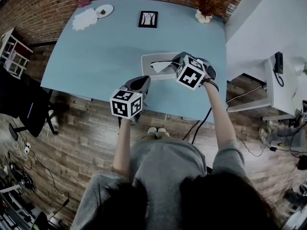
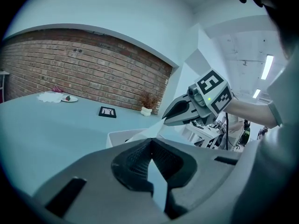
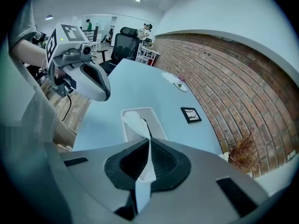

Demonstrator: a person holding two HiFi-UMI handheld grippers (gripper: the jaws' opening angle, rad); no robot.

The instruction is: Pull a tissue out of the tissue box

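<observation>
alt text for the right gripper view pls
The right gripper is shut on a white tissue that stretches out of the tissue box on a blue table. The left gripper hangs at upper left; a brick wall runs along the right.

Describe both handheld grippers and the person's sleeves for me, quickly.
Both the left gripper and right gripper have smooth light-grey shells with black ribbed jaw pads, and each carries a white cube printed with black square markers. A black cable trails from the right one. The person wears a grey short-sleeved top.
</observation>
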